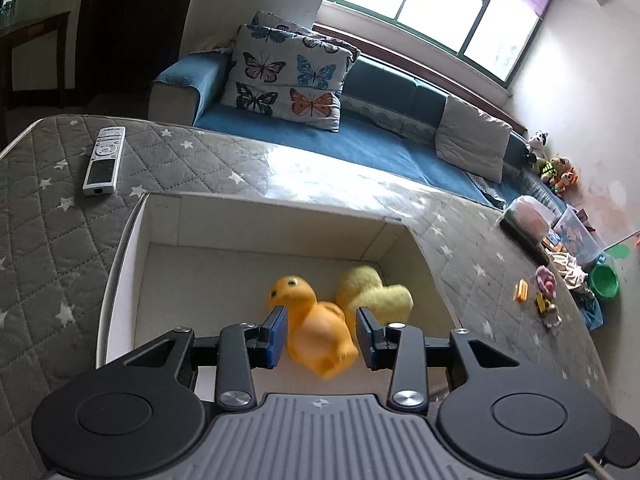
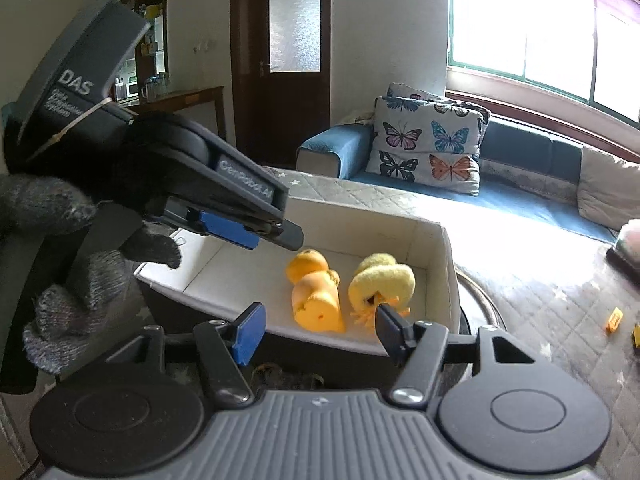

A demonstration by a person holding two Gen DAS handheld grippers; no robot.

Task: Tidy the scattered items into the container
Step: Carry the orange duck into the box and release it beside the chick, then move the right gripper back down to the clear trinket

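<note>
Left hand-held gripper (image 1: 321,336) hangs spread apart over the box (image 1: 256,216), orange duck (image 1: 316,328) lying inside beside the plush (image 1: 376,292), right hand-held gripper (image 2: 318,330) also apart, so I might bump the rim at 6 o'clock pulling out.

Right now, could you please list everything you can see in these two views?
Box: one, white, on the quilted surface.
Orange toy: one, lying in the box.
Yellow plush: one, in the box beside it.
Remote: one, silver, on the quilt left of the box.
Small toys: several, mixed colours, on the quilt at right.
Butterfly pillow: one, on the blue sofa.
Left tongs: open above the box.
Right tongs: open, empty.
</note>
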